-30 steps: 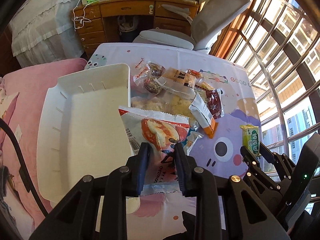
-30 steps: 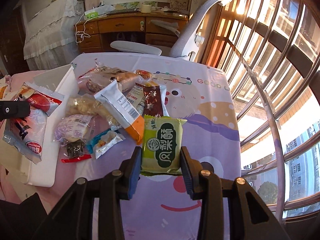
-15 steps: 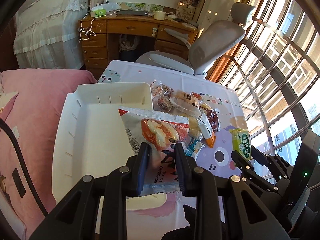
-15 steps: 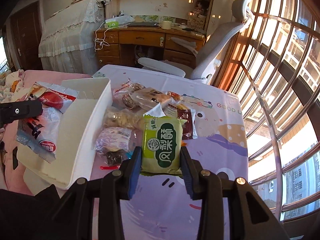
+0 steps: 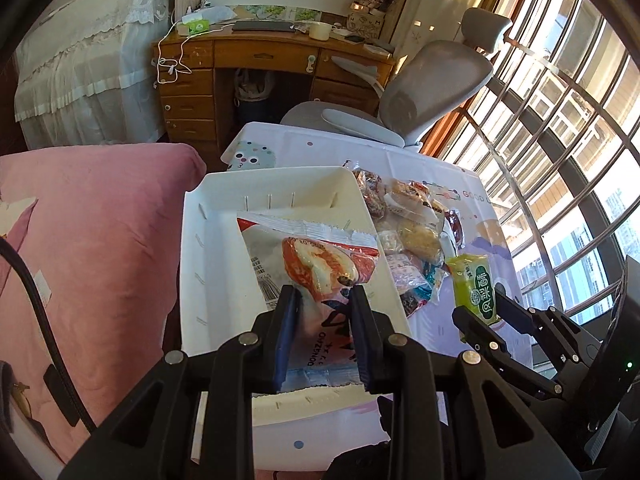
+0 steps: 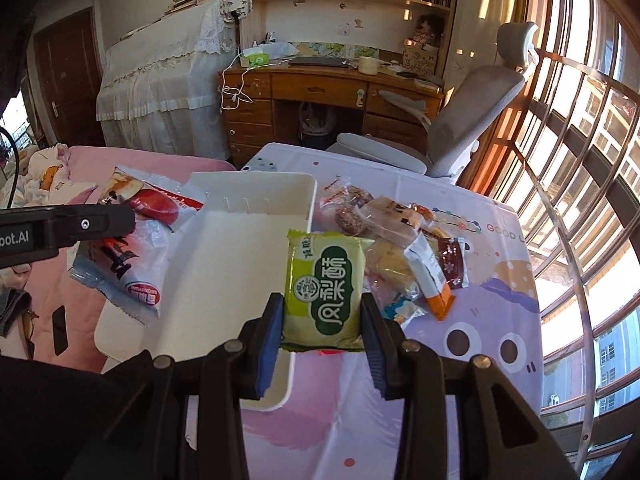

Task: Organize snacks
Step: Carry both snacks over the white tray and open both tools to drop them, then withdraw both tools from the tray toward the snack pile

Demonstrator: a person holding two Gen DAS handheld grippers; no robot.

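The left gripper (image 5: 322, 312) clamps a red-and-white snack bag (image 5: 316, 264) above the white bin (image 6: 224, 256); the right gripper (image 6: 322, 320) pinches a green pastry packet (image 6: 326, 292) over the bin's near-right corner; best lower both well inside the walls before letting go.

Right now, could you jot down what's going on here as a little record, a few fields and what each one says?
left gripper: shut on a red-and-white snack bag, held above the white bin
right gripper: shut on a green pineapple cake packet, near the bin's right edge
white bin: no snack lying inside
snack pile: loose packets on the cartoon tablecloth, right of the bin
background: wooden desk, grey office chair
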